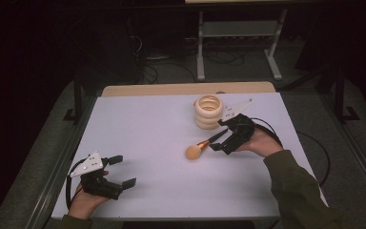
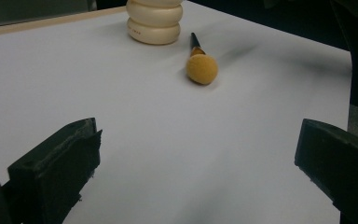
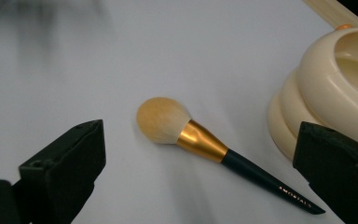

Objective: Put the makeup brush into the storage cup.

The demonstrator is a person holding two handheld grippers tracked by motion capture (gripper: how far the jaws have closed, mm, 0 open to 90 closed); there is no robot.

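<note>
Makeup brush (image 1: 201, 146) lies flat on the white table (image 1: 152, 143), just near of the ribbed cream holder (image 1: 208, 111). Right gripper (image 1: 224, 137) over its handle, jaws spread (nothing pinched). Left gripper (image 1: 124, 171) near-left, jaws spread.

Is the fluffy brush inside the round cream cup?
No, the brush lies flat on the white table beside the cream holder, not in it.
</note>
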